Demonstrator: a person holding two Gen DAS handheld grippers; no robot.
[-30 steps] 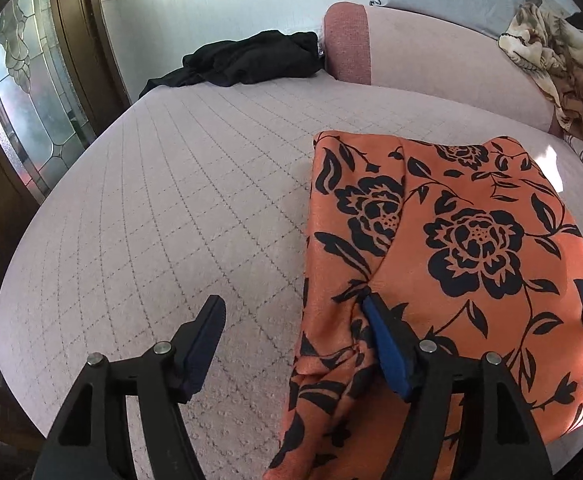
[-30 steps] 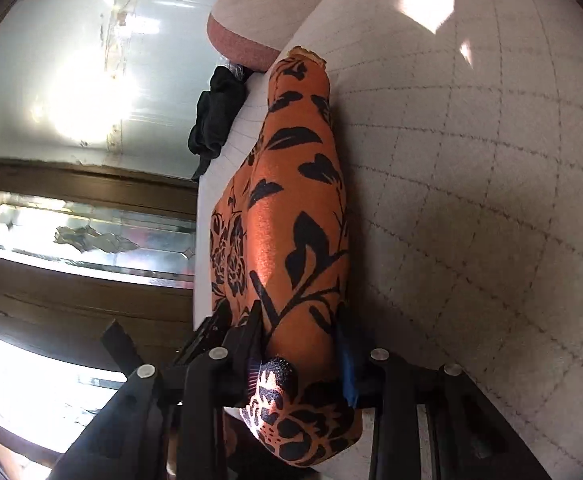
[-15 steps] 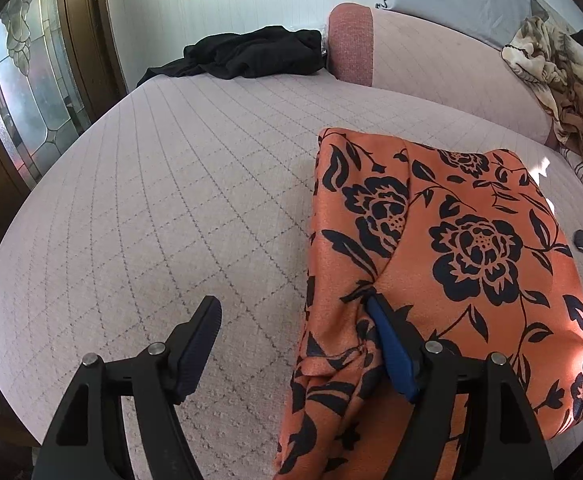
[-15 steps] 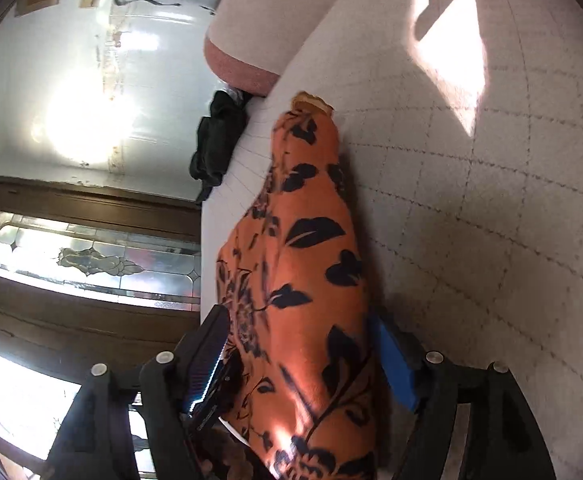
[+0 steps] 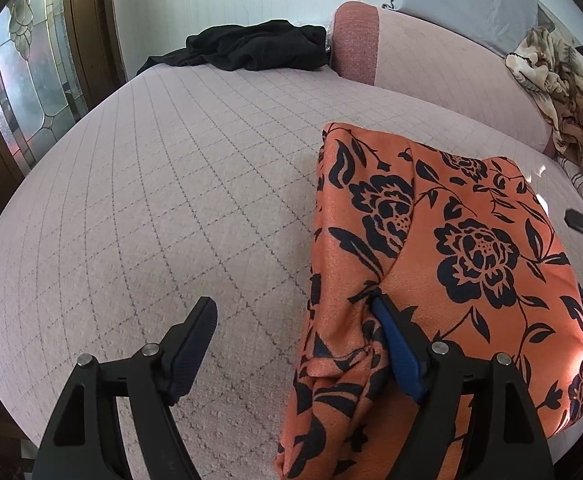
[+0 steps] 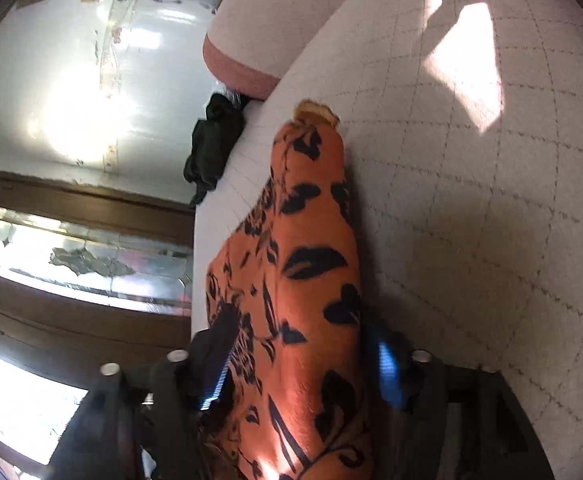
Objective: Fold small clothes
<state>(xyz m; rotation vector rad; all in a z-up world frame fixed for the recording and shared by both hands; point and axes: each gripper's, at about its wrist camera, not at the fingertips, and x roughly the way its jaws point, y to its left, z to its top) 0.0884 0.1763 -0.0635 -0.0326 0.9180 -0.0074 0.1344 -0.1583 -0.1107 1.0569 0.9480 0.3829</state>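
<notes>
An orange garment with a black flower print (image 5: 443, 248) lies folded on the pale quilted bed (image 5: 179, 200). My left gripper (image 5: 291, 332) is open at its near left edge; the left finger rests on bare bed and the right finger (image 5: 395, 344) is tucked into a fold of the cloth. In the right wrist view the same garment (image 6: 307, 272) runs away between the open fingers of my right gripper (image 6: 303, 356), which straddles its near end without pinching it.
A black garment (image 5: 251, 46) lies at the far end of the bed beside a pink bolster (image 5: 391, 56). A patterned cloth heap (image 5: 551, 76) sits at the far right. A stained-glass door (image 5: 23, 80) stands left of the bed.
My right gripper has opened and let go of the orange garment, which now lies between its spread fingers. The left gripper has stayed open and drawn back slightly.
</notes>
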